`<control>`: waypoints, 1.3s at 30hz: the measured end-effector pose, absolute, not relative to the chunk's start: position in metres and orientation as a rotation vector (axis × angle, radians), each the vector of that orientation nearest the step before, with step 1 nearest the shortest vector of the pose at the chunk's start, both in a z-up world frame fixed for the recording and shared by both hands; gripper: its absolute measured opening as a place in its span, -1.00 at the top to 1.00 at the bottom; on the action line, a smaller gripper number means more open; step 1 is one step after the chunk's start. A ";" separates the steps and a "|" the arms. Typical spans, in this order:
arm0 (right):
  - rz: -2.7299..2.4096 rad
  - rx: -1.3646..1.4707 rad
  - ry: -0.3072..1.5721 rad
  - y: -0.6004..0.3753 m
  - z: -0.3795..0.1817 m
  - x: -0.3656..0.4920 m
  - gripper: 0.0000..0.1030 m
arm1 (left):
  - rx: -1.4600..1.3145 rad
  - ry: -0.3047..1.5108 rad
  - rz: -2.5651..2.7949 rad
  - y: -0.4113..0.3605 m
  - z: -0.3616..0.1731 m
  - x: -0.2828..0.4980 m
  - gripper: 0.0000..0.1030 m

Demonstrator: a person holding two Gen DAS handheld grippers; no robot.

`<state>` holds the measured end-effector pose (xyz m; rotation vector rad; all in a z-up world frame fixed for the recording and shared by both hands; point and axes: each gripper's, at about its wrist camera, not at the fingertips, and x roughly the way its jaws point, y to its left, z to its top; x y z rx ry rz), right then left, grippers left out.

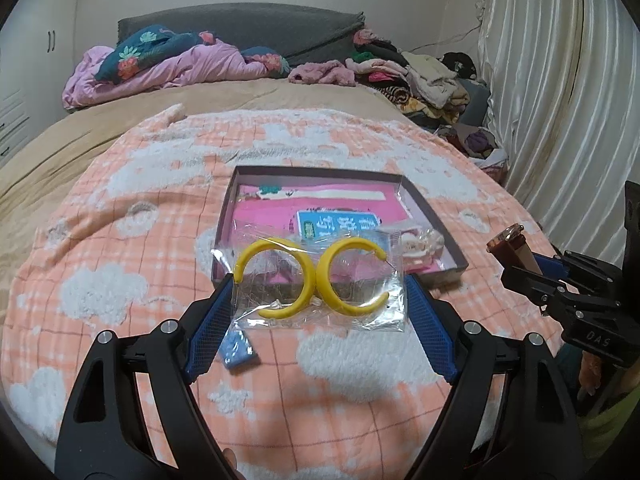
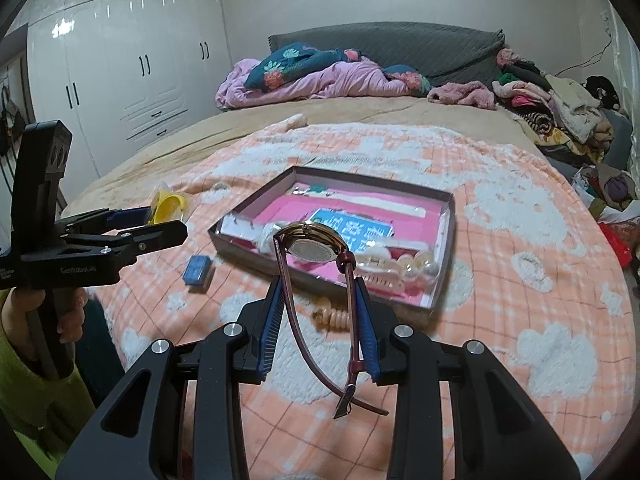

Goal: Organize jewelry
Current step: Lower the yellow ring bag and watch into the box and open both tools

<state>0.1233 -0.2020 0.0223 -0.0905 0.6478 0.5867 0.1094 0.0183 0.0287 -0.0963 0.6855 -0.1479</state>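
My left gripper is shut on a clear plastic bag holding two yellow hoop earrings, raised just in front of the open box. It also shows in the right wrist view at the left, with the yellow earrings. My right gripper is shut on a wristwatch with a dark red strap, held above the near edge of the box. The watch also shows in the left wrist view at the right. The box holds a pink liner, a blue card and pale beads.
A small blue packet lies on the orange-and-white blanket left of the box. A beige coiled hair tie lies by the box's near edge. Piled clothes sit at the back right, bedding by the headboard.
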 end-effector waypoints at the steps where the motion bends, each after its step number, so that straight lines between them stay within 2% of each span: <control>1: 0.580 -0.089 0.644 -0.203 0.024 0.125 0.36 | -0.097 0.683 -0.151 0.017 0.030 0.111 -0.45; 22: 0.496 -0.076 0.565 -0.215 0.055 0.159 0.36 | -0.075 0.657 -0.185 -0.004 0.044 0.153 -0.45; 39: 0.469 -0.033 0.570 -0.216 0.057 0.205 0.36 | -0.045 0.692 -0.186 -0.016 0.030 0.196 -0.46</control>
